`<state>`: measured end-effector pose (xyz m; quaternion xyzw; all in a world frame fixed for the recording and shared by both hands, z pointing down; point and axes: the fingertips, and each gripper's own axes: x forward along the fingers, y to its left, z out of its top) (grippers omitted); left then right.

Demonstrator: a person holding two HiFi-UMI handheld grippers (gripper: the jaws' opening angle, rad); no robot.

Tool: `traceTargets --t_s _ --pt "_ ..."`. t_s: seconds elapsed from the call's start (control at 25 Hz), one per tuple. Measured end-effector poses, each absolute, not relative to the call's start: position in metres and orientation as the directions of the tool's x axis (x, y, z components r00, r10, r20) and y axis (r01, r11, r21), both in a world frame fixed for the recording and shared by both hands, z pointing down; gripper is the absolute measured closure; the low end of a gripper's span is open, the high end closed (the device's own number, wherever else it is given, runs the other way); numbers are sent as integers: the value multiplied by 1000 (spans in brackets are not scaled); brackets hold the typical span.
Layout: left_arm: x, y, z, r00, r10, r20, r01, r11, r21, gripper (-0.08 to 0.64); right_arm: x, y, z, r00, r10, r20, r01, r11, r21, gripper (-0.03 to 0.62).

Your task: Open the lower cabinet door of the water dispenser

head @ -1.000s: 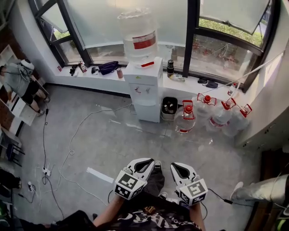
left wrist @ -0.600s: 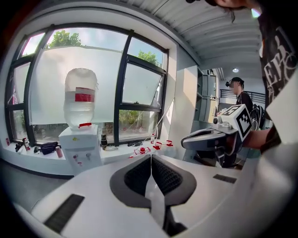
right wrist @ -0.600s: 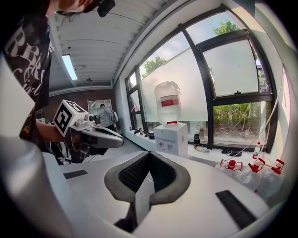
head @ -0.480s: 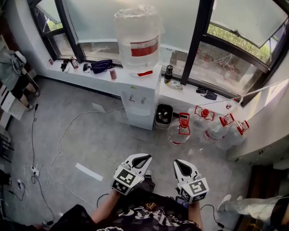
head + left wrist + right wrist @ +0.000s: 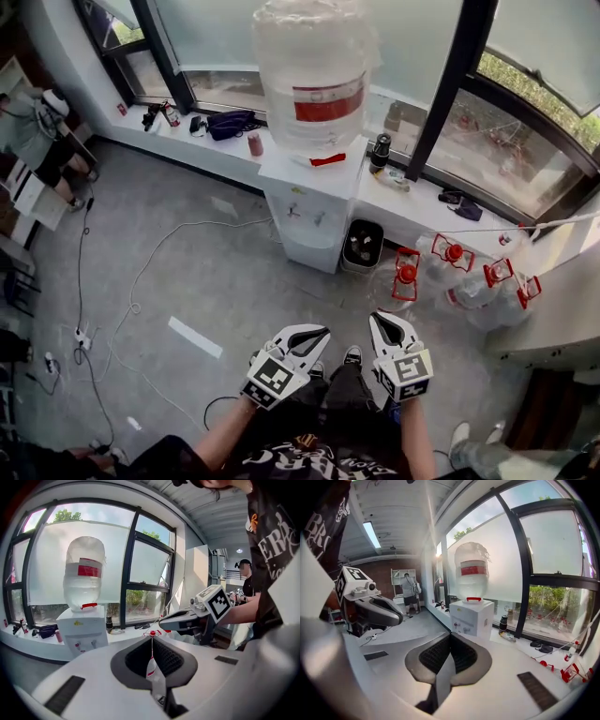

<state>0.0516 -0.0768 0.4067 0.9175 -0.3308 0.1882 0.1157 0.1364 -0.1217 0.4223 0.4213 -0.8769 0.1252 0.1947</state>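
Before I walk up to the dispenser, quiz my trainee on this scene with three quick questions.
1. True or false: the right gripper touches the water dispenser.
2. In the head view, the black bin stands: A left of the dispenser, B right of it, C on top of it.
3. What colour is the label band on the big bottle atop the dispenser?
Key: 1 false; 2 B; 3 red.
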Motion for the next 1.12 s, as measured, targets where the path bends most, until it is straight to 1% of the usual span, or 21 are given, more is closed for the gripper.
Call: traceTargets --t_s 0.16,0.28,0.44,0.64,0.8,0.92,1.08,1.12 --pt "54 -111 422 683 -577 448 -677 -731 90 540 127 -184 460 -614 -641 460 -737 674 -45 578" --pt "58 -138 437 658 -588 470 -706 -699 115 540 124 -233 498 -617 -625 478 -718 696 -17 578" --pt "78 -191 470 613 -608 505 -755 -640 146 540 132 -299 563 -618 -587 522 -685 728 8 578" --pt "97 -257 513 610 -628 482 -776 -597 204 540 134 -369 660 -636 -530 561 -655 755 -30 574" --pt "88 -284 564 567 -613 550 -800 -568 192 540 127 -386 736 -639 -472 608 -652 752 -102 548" --pt "79 -299 605 537 -612 581 -818 -547 180 540 119 -398 786 -637 -462 617 -669 730 -144 514" --pt "71 -316 660 534 -602 594 -820 -539 191 540 107 -419 859 -615 -460 640 -703 689 -180 439" --pt "70 -319 674 537 -596 597 -816 -547 187 540 104 -426 878 -608 -461 647 -708 684 -178 429"
